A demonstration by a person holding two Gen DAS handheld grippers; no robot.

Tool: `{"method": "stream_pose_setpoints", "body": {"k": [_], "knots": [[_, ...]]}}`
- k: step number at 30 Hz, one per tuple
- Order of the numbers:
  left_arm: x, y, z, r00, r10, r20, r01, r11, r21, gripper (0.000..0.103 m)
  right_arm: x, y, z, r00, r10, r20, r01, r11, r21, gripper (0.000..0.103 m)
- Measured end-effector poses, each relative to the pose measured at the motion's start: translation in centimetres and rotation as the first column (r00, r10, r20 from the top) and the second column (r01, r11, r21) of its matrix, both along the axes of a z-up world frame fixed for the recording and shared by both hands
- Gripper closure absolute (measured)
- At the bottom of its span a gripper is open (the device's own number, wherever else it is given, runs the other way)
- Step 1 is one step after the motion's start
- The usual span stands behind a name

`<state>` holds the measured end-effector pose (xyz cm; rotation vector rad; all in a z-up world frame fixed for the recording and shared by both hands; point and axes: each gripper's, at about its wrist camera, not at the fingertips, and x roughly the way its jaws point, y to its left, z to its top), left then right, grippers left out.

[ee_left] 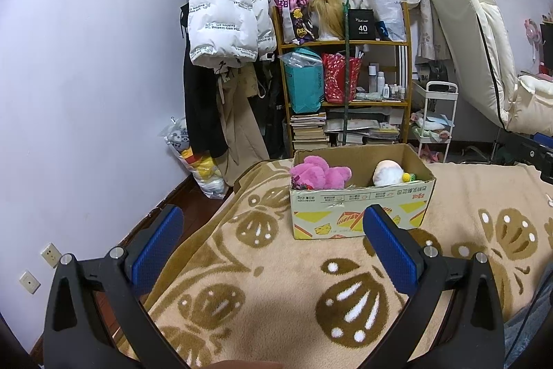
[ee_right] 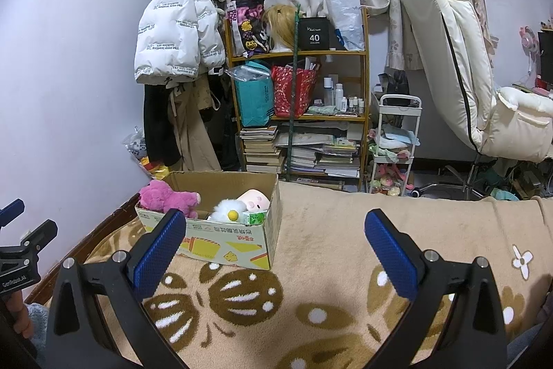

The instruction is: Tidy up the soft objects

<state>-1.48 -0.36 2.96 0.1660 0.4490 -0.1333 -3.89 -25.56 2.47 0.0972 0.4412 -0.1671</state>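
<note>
Hovering empty, both grippers (ee_left: 273,230) (ee_right: 276,234) gape before the toy-filled cardboard box (ee_left: 359,208).

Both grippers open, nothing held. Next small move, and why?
Probably ease the left gripper forward toward the cardboard box. It faces the box squarely, jaws wide and empty, and the pink plush sticks up over the rim. The right gripper sits off to the box's side.
</note>
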Motion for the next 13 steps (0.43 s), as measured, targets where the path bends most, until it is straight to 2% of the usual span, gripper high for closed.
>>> {"method": "stream_pose_setpoints", "body": {"k": [13], "knots": [[0.09, 0.17, -0.17, 1.000, -0.022, -0.003, 0.022, 1.000, 0.007, 0.001, 0.02, 0.11, -0.08, 1.000, -0.001, 0.003, 0.001, 1.000, 0.002, 0.000]]}}
